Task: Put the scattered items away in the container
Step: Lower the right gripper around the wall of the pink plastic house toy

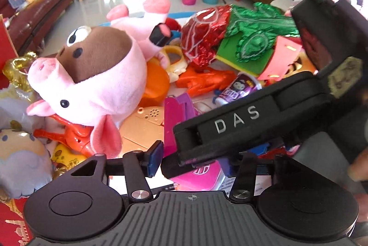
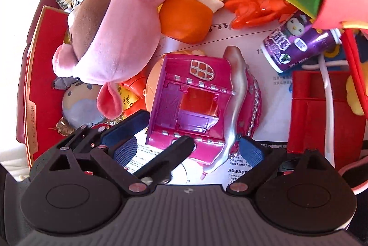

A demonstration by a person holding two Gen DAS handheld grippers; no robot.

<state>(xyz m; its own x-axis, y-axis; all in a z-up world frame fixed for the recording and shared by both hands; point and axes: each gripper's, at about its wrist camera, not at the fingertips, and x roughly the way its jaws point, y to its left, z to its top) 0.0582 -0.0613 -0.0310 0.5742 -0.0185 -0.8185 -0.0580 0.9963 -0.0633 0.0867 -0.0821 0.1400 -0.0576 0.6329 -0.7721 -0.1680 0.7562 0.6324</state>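
A magenta toy house (image 2: 191, 106) with silver trim lies on a printed sheet (image 2: 248, 39) amid a heap of toys. My right gripper (image 2: 187, 150) straddles its near end. The right blue pad sits against the silver edge, and a sliver of paper shows beside the left pad. My left gripper (image 1: 191, 162) is also at the house (image 1: 200, 174). One black finger (image 2: 170, 154) lies across the house's front. The right gripper's black finger (image 1: 230, 122) crosses between the left gripper's pads. A gap shows beside the left pad, and no grip on the house is visible.
A pink pig plush (image 1: 92, 76) lies left of the house. Beyond are an orange toy (image 2: 186, 18), a purple bottle (image 2: 296, 48) and red and green foil balloons (image 1: 207, 39). A red box edge (image 2: 34, 85) runs along the left, another red box (image 2: 322, 108) stands on the right.
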